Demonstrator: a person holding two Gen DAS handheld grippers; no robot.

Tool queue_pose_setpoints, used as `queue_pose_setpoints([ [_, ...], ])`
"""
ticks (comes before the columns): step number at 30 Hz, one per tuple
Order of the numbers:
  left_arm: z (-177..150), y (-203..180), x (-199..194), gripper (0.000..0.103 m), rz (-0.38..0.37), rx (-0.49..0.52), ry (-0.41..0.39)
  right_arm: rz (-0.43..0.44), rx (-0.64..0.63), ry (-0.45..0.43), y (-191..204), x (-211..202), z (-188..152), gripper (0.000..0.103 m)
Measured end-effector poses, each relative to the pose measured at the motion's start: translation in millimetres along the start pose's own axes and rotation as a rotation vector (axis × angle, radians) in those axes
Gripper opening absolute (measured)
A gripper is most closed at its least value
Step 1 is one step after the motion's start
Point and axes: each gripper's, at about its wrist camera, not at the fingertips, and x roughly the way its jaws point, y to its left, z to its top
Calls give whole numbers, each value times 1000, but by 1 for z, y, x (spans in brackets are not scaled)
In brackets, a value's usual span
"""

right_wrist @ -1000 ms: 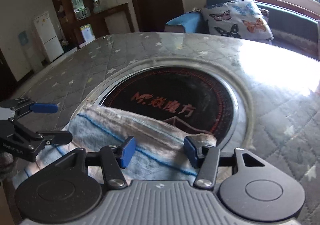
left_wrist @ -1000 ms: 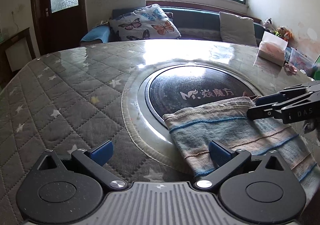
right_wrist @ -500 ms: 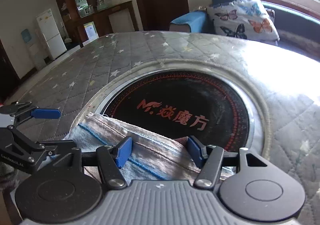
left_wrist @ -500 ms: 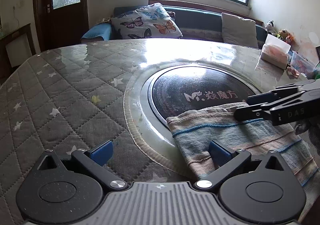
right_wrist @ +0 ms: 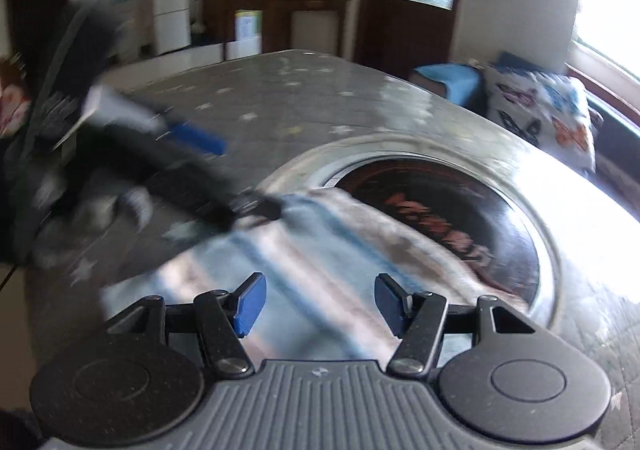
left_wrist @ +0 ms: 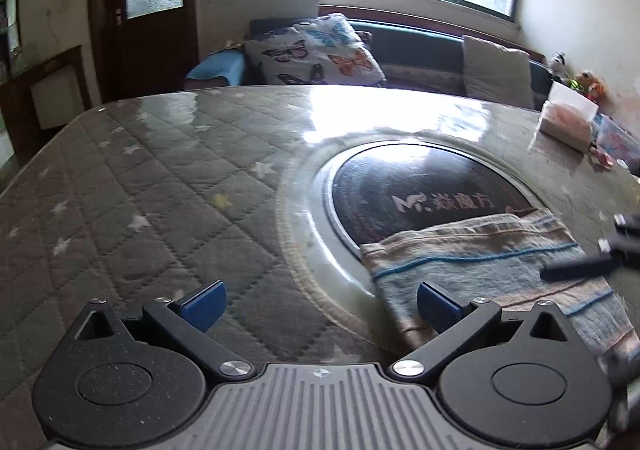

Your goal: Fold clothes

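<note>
A folded striped towel [left_wrist: 492,262], pale blue with blue and tan lines, lies flat over the near edge of the round black hob. In the right wrist view the towel [right_wrist: 320,250] is blurred. My left gripper [left_wrist: 320,300] is open and empty, above the table just left of the towel's near corner. My right gripper [right_wrist: 318,304] is open and empty, above the towel's near part. In the left wrist view the right gripper's fingers [left_wrist: 580,268] show over the towel's right side. The left gripper [right_wrist: 200,170] appears blurred in the right wrist view.
The table has a grey quilted star cover [left_wrist: 140,210] under a glossy sheet, with a round black hob [left_wrist: 420,190] set in it. A tissue box [left_wrist: 568,118] and small items stand at the far right. A sofa with a butterfly cushion [left_wrist: 312,50] lies behind.
Both grippers have drawn back and lifted off the towel. The right gripper has let go of the towel's edge and opened wider. The towel now lies flat.
</note>
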Motion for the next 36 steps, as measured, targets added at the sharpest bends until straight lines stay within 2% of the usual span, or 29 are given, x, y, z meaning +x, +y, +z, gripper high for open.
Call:
queue_pose_setpoints([
  [7,-6,8,-13,103,-7,-49,9,-12,-150,-46,53,-7,-7,62],
  [12,-9,9,-17,103,-20,-86,25,-31,-189,-53,70,-13,-11,62],
  [16,-11,11,-20,103,-31,-115,37,-4,-212,-64,81,-29,-11,62],
  [20,-13,12,-23,103,-42,-145,50,33,-280,-36,97,-30,-19,59],
  [26,-17,9,-28,103,-81,-177,72,-6,-345,11,116,-18,-33,45],
  [29,-18,7,-28,103,-119,-224,99,-31,-328,4,116,-19,-31,26],
  [30,-19,7,-27,103,-134,-244,108,-25,-306,0,113,-20,-30,19],
  [32,-19,7,-27,103,-170,-289,128,-5,-245,-14,105,-25,-25,13],
  [36,-20,5,-26,103,-233,-368,162,32,-118,-47,87,-40,-16,11],
])
